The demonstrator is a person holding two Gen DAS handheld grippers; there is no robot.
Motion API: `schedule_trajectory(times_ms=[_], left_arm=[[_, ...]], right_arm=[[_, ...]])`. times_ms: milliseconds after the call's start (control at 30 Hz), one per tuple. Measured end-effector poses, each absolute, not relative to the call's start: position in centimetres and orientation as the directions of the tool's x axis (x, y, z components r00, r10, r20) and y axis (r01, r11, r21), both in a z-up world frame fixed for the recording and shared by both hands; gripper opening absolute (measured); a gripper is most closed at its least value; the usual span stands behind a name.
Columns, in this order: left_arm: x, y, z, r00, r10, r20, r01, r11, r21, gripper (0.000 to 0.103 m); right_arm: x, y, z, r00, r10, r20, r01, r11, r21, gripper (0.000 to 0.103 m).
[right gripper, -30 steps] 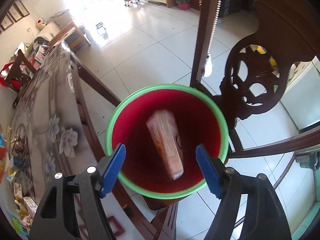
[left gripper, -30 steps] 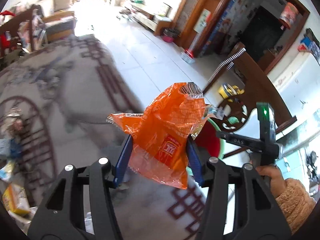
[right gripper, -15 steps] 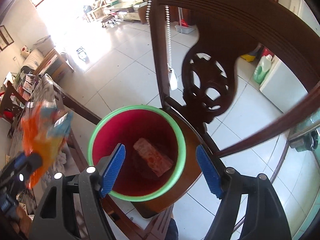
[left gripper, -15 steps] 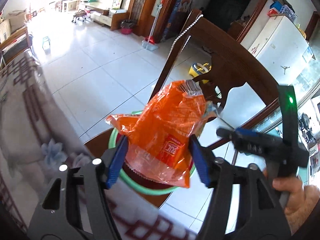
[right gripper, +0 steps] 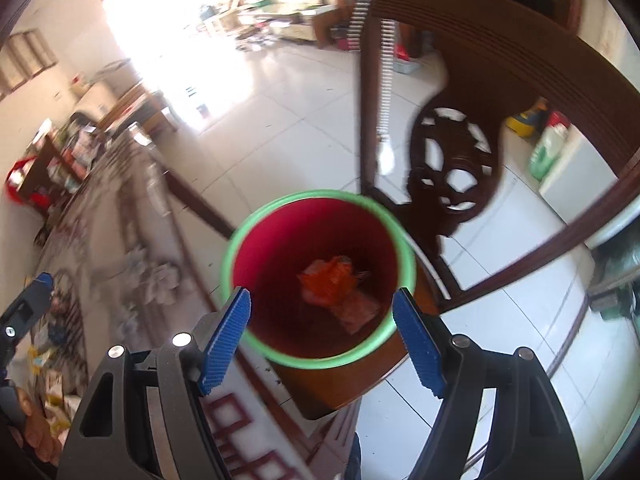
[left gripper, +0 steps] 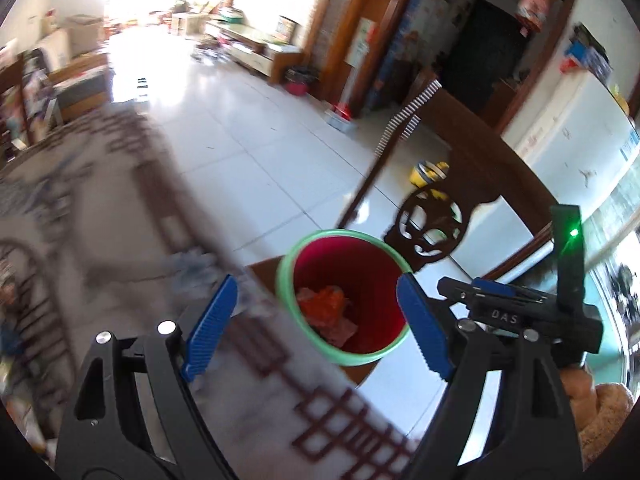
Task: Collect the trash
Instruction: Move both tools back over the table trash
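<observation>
**Orange wrapper lying in the red bin, both grippers empty above it**

Hovering over the table edge: left gripper, jaws opening and already wide, nothing between the blue pads. Showing through the gap, the red bin with its green rim, sitting on a wooden chair seat just beside the patterned tablecloth.

Lying at the bottom of the bin: the orange wrapper, crumpled, no clear long axis to tell, bunched toward the middle of the floor. Resting under and beside it, touching: a paler pinkish packet, its long axis running diagonally from the wrapper toward the near rim in the right wrist view. In the left wrist view the same pair sitting low against the bin's near wall, wrapper above, packet below.

Pointing steeply down over the bin: right gripper, jaws standing wide apart, gripping nothing, pads framing the bin's near rim without touching it. Appearing at the right edge of the left wrist view, a hand in a tan fuzzy sleeve, holding the right gripper's body.

Standing behind the bin: the carved chair back. Blurring across much of both views.
</observation>
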State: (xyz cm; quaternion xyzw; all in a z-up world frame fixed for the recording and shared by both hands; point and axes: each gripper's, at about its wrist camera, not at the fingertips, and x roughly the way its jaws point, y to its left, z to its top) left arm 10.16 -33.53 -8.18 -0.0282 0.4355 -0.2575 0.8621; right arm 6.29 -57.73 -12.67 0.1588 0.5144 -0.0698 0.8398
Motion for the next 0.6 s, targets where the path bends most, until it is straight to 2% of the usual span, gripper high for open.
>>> schedule_trajectory(times_ms=[233, 600], left_arm=[[7.0, -23.0, -5.6, 0.6, -0.312, -0.737, 0.237, 0.949, -0.209, 0.08], [1.6, -6.1, -6.1, 0.633, -0.075, -0.771, -0.053, 0.989, -0.139, 0.08]], right_arm=[[6.6, -48.1, -11.7, 0.446, 0.162, -0.88, 0.05, 0.978, 0.205, 0.072], [3.3, -31.6, -12.8, 0.318, 0.306, -0.897, -0.314, 0.927, 0.205, 0.072]])
